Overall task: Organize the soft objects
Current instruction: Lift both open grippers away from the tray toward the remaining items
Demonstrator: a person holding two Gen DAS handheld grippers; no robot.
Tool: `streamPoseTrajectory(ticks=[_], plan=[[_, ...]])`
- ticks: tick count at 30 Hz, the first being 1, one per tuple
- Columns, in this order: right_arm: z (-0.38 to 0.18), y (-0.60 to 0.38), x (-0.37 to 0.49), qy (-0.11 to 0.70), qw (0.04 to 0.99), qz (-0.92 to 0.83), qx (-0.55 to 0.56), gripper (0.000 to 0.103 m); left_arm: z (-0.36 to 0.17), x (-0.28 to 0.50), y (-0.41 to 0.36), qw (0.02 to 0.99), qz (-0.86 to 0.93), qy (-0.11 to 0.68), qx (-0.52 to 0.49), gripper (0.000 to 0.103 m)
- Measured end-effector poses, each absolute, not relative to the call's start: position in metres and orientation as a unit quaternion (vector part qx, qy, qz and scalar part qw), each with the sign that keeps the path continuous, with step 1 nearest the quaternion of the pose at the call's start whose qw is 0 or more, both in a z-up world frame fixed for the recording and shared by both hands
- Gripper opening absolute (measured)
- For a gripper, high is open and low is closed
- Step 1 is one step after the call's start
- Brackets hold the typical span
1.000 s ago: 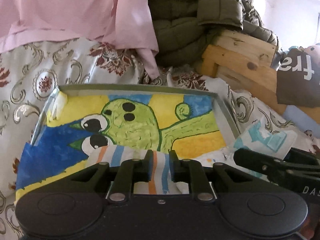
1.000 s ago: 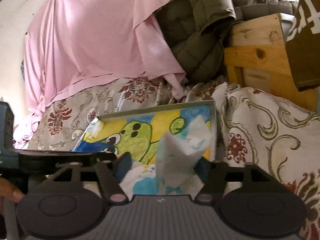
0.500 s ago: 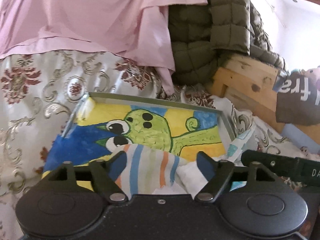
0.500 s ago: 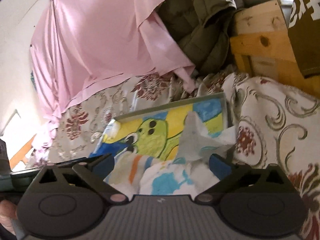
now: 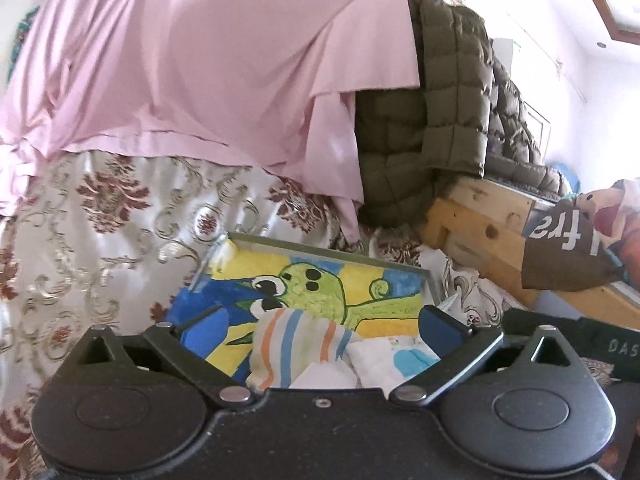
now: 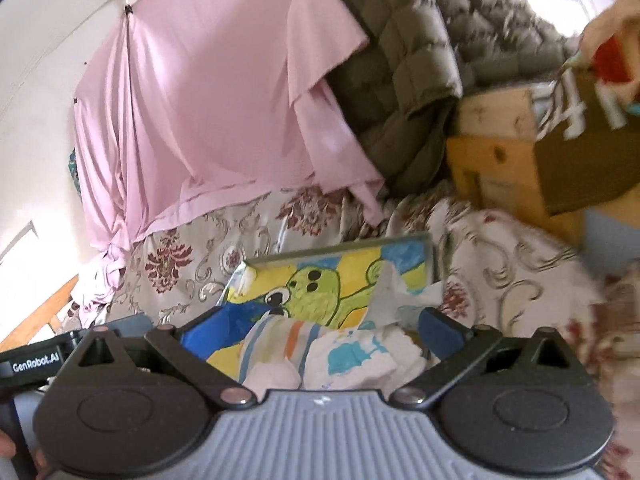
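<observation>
striped cloth point(image 5: 294, 342) lower centre on painted tray point(image 5: 320, 249) | whale-print cloth point(image 6: 352, 354) beside it | left gripper point(image 5: 320, 322) released | right gripper point(image 6: 320, 322) released

left gripper point(image 5: 320, 320): jaws spread wide, blue pads point(image 5: 204, 326) apart, nothing clamped between. right gripper point(image 6: 320, 322): jaws likewise wide, blue pads point(image 6: 436, 326) apart, nothing gripped. both level, side by side, pointing forward.

White wall point(image 6: 48, 60), pink sheet point(image 5: 208, 64) hanging, floral bedspread point(image 5: 100, 232), wooden bed frame point(image 5: 476, 220), bright daylight
</observation>
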State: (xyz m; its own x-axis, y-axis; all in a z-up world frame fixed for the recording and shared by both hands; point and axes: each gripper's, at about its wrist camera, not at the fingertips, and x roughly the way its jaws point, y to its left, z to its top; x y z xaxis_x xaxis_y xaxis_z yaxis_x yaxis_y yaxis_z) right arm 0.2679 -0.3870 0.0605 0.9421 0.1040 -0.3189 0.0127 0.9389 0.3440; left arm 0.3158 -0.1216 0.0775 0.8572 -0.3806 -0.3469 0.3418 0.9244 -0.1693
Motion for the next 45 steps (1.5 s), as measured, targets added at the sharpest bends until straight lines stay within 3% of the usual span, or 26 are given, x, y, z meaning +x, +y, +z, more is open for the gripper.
streamPoseTrajectory(ticks=[21,45], plan=[[0.054,-0.321,0.102,0.117,0.98,-0.048,0.152,0.103,0.07,0.162,-0.075,0.974,-0.158,0.154,-0.042,0.102],[0.012,-0.26,0.066,0.178,0.974,-0.074,0.119,0.103,0.013,0.114,-0.023,0.974,-0.124,0.18,-0.057,0.102]])
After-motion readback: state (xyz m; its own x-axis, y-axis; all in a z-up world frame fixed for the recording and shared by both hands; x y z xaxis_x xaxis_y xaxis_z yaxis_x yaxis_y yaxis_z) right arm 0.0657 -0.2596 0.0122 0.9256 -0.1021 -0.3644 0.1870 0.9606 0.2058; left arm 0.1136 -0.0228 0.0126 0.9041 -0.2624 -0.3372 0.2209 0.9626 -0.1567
